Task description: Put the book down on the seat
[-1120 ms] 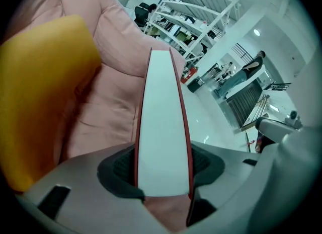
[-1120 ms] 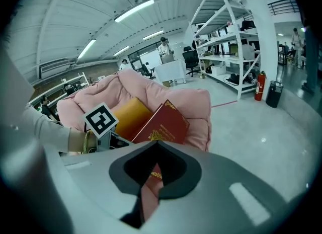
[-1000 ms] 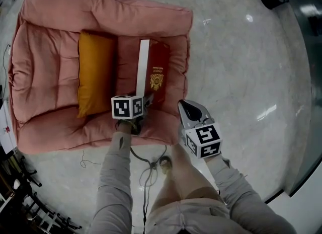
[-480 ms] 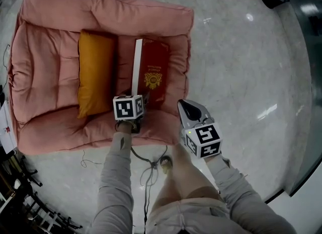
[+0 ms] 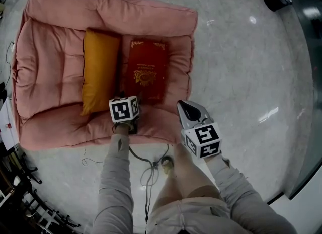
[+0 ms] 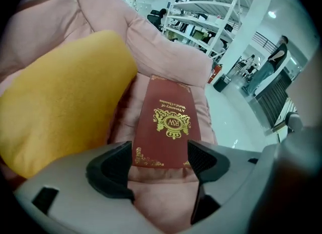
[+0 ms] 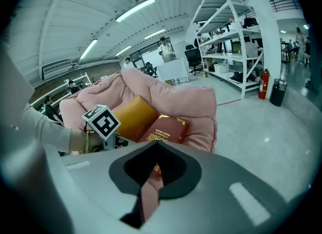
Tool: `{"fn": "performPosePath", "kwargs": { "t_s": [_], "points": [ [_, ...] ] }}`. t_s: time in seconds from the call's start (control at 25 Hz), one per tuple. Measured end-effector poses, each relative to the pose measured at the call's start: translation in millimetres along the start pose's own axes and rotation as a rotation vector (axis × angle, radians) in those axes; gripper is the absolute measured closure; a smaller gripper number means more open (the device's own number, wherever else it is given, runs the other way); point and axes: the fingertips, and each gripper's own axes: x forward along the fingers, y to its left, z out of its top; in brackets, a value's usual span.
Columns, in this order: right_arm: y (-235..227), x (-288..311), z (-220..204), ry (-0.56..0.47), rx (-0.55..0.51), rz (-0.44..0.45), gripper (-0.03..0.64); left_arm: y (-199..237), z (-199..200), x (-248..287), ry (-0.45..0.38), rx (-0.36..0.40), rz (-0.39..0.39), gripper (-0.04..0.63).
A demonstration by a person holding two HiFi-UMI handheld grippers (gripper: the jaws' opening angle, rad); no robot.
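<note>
- Since the dark red hardback book with gold ornament [image 5: 146, 71] lies flat, cover up, on the seat of the pink padded armchair [image 5: 50, 36], just beside the orange oblong cushion [image 5: 99, 69], I judge the put-down finished and the release in hand.
- Your left gripper [image 6: 160, 163] has its jaws spread. They have just been opening, and the book's near edge sits between the pads, which do not press on it.
- Your right gripper [image 5: 190, 109] has its jaws pressed together on nothing, beside the chair's front corner.
- Next move: draw the left gripper straight back, so neither pad drags the cover.
- Against the earlier frame, the book then stood on edge with its white page block showing. It has since tipped flat.
</note>
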Motion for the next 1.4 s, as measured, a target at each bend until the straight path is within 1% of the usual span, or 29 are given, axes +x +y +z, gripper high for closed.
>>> {"fn": "performPosePath", "kwargs": {
  "t_s": [0.12, 0.24, 0.36, 0.4, 0.48, 0.52, 0.56, 0.6, 0.72, 0.8, 1.0, 1.4],
  "points": [
    [3.3, 0.0, 1.5, -0.005, -0.003, 0.006, 0.617, 1.4, 0.7, -4.9, -0.008, -0.004, 0.006, 0.265],
    [6.3, -0.9, 4.3, -0.009, -0.008, 0.01, 0.617, -1.9, 0.5, -9.8, -0.015, -0.018, -0.007, 0.265],
    [10.0, -3.4, 6.4, -0.011, -0.017, 0.012, 0.617, -6.1, 5.7, -24.8, -0.05, -0.001, 0.006, 0.27],
    [11.3, -5.0, 7.1, -0.013, -0.02, 0.013, 0.617, -6.2, 6.5, -31.0, -0.065, 0.008, 0.025, 0.299],
    [13.9, -9.4, 9.3, -0.016, -0.024, 0.014, 0.617, -4.9, 8.2, -44.6, -0.104, 0.022, 0.078, 0.457],
    [14.8, -11.7, 10.8, -0.018, -0.026, 0.014, 0.617, -5.4, 9.2, -51.3, -0.125, 0.025, 0.096, 0.511],
    [15.4, -13.9, 12.6, -0.02, -0.028, 0.014, 0.617, -7.4, 10.1, -57.4, -0.144, 0.023, 0.101, 0.539],
    [16.0, -15.7, 14.5, -0.022, -0.031, 0.014, 0.617, -10.1, 10.9, -63.1, -0.161, 0.017, 0.097, 0.549],
    [18.8, -20.0, 19.3, -0.027, -0.043, 0.013, 0.617, -16.3, 10.9, -80.4, -0.2, -0.007, 0.085, 0.573],
    [21.3, -23.9, 21.7, -0.027, -0.051, 0.013, 0.617, -20.5, 8.7, -92.2, -0.211, -0.014, 0.085, 0.586],
    [29.4, -37.2, 27.7, -0.032, -0.073, 0.016, 0.617, -31.3, 0.9, -118.1, -0.216, -0.05, 0.066, 0.588],
    [49.1, -63.4, 36.1, -0.037, -0.128, 0.04, 0.617, -52.5, -17.9, -173.2, -0.245, -0.075, 0.032, 0.589]
  ]
}}
